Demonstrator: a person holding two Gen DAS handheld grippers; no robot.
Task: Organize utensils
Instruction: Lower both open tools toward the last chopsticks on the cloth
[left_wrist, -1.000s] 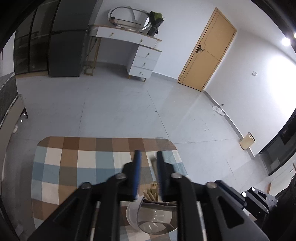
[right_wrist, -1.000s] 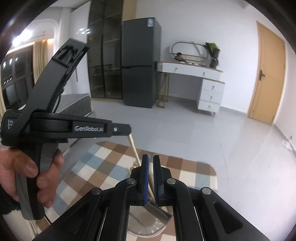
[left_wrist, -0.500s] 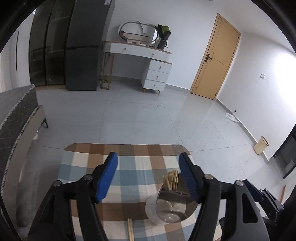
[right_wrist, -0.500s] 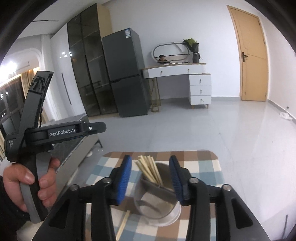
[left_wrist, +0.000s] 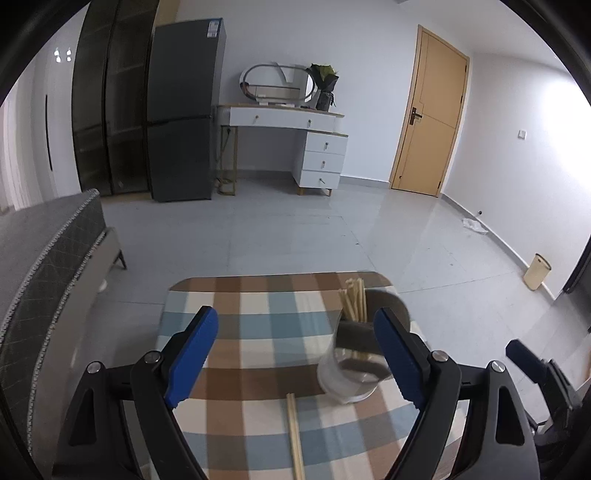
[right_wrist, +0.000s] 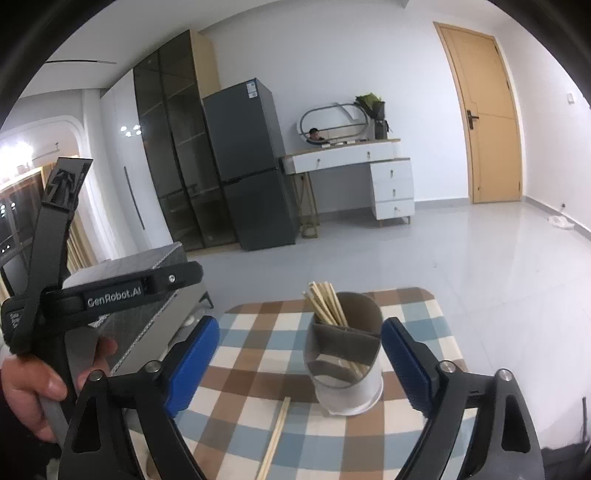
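- Left gripper (left_wrist: 295, 345) spread wide above the checked tablecloth (left_wrist: 258, 321), jaws just opened, nothing between the blue pads.
- Right gripper (right_wrist: 300, 360) likewise agape after opening, framing the utensil holder (right_wrist: 345, 360) without touching it.
- Holder upright near the cloth's far right corner, a bundle of wooden chopsticks (right_wrist: 325, 304) leaning out of its rear compartment.
- One loose chopstick pair (left_wrist: 294, 435) flat on the cloth, just in front of the holder, between the left gripper's fingers in the left wrist view.
- Hand (right_wrist: 40, 387) at the left edge of the right wrist view, gripping the left tool's handle.
- Beyond the table's rounded far edge, bare grey floor; sofa (left_wrist: 48, 266) close on the left.
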